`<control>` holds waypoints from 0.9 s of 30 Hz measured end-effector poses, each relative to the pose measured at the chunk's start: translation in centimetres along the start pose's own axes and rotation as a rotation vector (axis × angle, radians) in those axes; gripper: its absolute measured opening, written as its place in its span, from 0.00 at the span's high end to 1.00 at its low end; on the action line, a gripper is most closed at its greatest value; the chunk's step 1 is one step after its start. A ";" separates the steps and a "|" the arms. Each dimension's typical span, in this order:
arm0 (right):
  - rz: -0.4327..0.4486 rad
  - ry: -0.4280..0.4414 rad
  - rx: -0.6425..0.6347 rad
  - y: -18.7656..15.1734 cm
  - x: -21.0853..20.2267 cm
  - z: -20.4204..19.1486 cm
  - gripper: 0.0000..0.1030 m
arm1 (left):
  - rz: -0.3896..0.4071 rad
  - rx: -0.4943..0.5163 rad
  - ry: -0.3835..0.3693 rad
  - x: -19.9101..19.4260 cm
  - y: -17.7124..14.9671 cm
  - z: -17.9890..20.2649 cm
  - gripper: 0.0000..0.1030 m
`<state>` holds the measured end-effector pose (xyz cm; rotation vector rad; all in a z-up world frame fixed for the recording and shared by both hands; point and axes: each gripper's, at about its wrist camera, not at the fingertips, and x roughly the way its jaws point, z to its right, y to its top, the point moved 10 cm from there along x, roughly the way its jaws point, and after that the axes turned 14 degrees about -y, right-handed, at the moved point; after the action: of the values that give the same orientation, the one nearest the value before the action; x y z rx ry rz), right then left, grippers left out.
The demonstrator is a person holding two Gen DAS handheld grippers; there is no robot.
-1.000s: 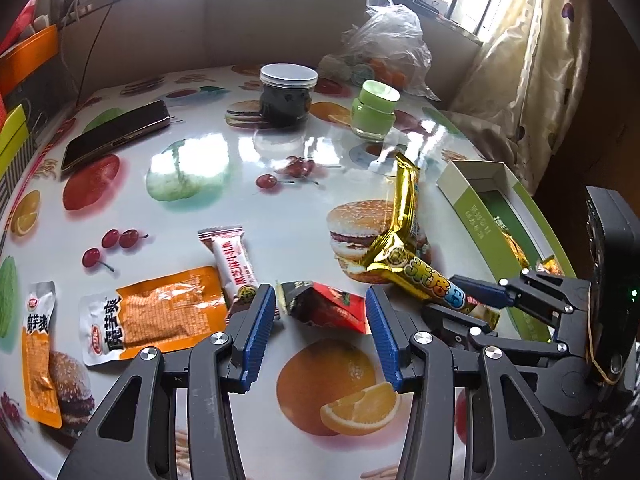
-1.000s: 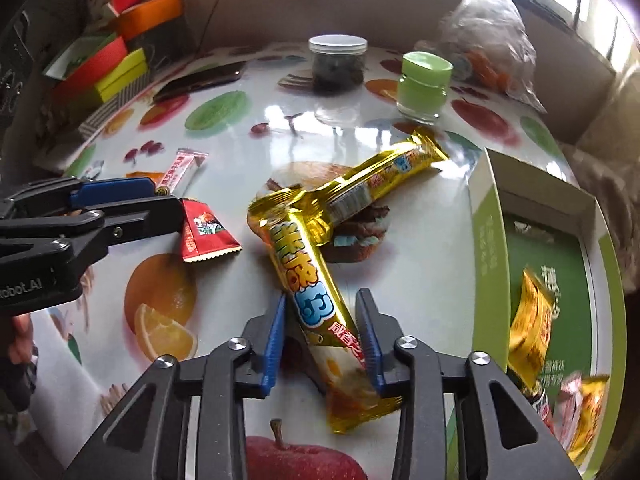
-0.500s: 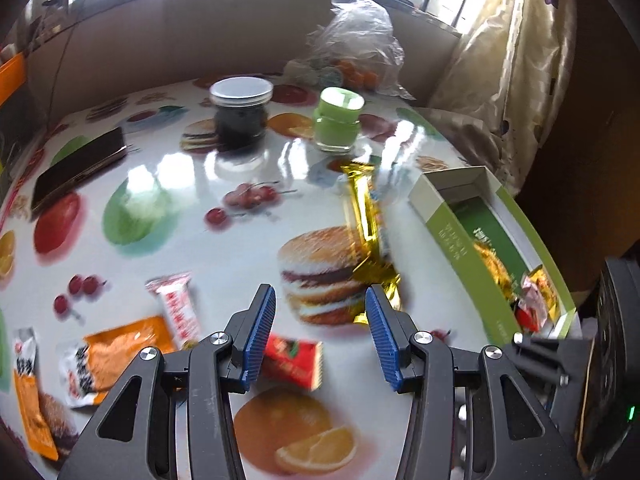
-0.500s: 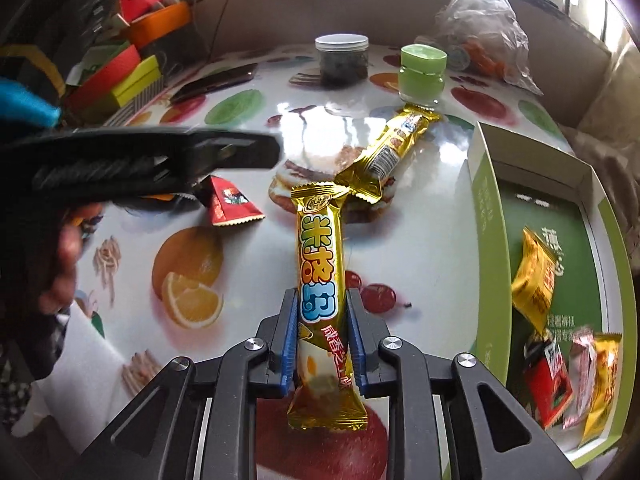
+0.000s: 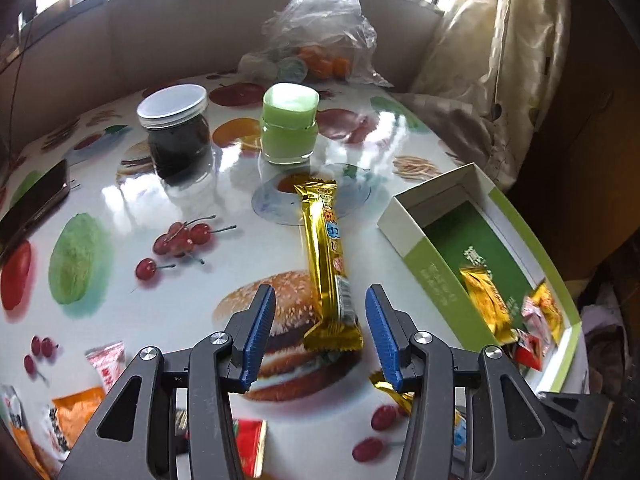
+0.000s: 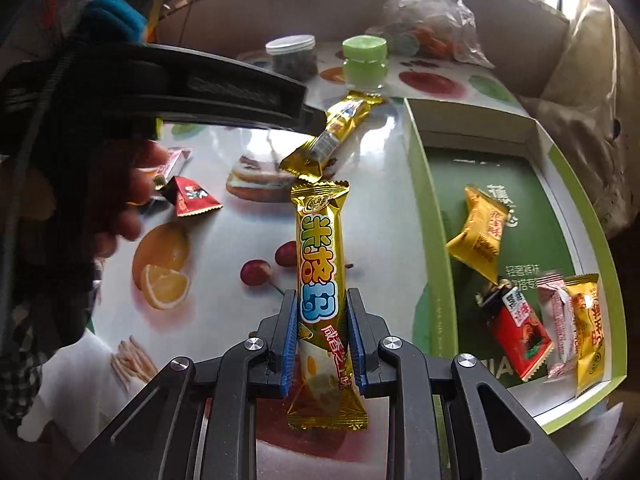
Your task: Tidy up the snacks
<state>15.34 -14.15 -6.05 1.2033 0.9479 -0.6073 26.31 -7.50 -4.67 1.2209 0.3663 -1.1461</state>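
Note:
My right gripper (image 6: pixel 322 336) is shut on a gold snack bar (image 6: pixel 320 264) and holds it lifted above the table, left of the green box (image 6: pixel 424 216). A second gold bar (image 5: pixel 326 256) lies on the table; my open, empty left gripper (image 5: pixel 318 336) hovers over its near end, which lies between the jaws. That bar also shows in the right wrist view (image 6: pixel 332 136). The box holds several wrapped snacks (image 6: pixel 480 236). A red packet (image 6: pixel 194 198) and a pink-white packet (image 5: pixel 106 364) lie on the table.
A dark jar (image 5: pixel 176 136) and a green jar (image 5: pixel 289 128) stand at the back, with a plastic bag (image 5: pixel 320 36) behind them. A phone (image 5: pixel 32 204) lies at the left edge. Orange packets (image 5: pixel 60 420) lie near left. A curtain (image 5: pixel 500 52) hangs right.
My left gripper moved right, from over the red packet to over the second gold bar. My right gripper closed on the first gold bar and lifted it.

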 end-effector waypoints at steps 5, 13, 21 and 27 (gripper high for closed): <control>-0.003 -0.005 0.024 -0.2 0.1 0.6 0.79 | -0.016 -0.002 0.007 1.4 0.4 -0.4 0.53; 0.002 -0.004 0.046 -0.3 0.1 0.8 0.79 | -0.037 -0.006 0.047 3.2 1.1 -1.2 0.53; 0.005 -0.006 0.056 -0.4 -0.2 0.9 0.79 | -0.035 -0.015 0.071 4.2 1.6 -1.9 0.53; 0.007 -0.006 0.060 -0.4 -0.2 1.0 0.79 | -0.027 -0.015 0.065 4.3 1.9 -2.0 0.53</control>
<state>15.14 -15.21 -6.02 1.2572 0.9254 -0.6375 30.48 -8.04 -7.60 1.2459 0.4404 -1.1266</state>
